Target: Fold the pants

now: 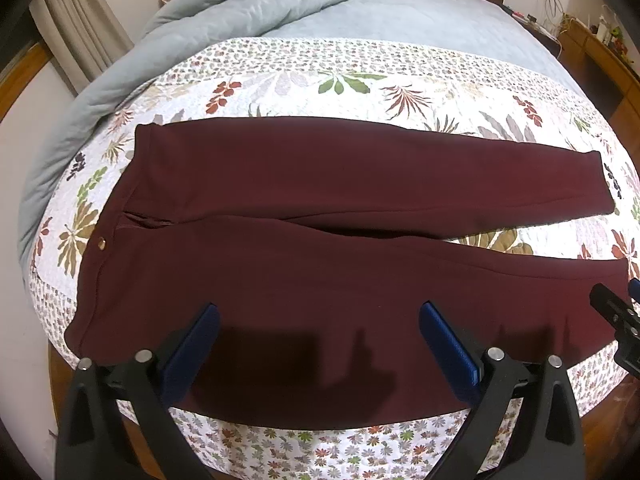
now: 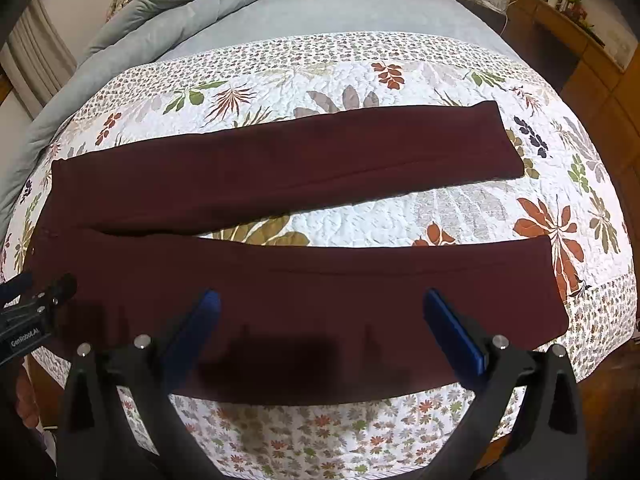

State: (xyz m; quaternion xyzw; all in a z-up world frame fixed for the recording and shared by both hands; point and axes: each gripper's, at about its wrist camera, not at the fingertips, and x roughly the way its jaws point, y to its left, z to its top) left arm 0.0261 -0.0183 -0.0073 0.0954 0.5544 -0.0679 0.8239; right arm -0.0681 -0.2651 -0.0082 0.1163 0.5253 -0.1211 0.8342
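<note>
Dark maroon pants (image 1: pixel 304 208) lie flat on the floral quilt, waistband at the left with a gold button (image 1: pixel 102 243), both legs stretched to the right and slightly apart. The pants also fill the right wrist view (image 2: pixel 280 168), with the two leg cuffs at the right. My left gripper (image 1: pixel 320 312) is open and empty above the near edge of the pants' hip part. My right gripper (image 2: pixel 320 300) is open and empty above the near leg. Each gripper's body shows at the edge of the other's view.
The pants lie on a white quilt with a leaf print (image 1: pixel 360 80) spread on a bed. A rumpled grey-blue duvet (image 1: pixel 260 4) is piled at the far end. Wooden furniture (image 2: pixel 592 52) stands to the right of the bed.
</note>
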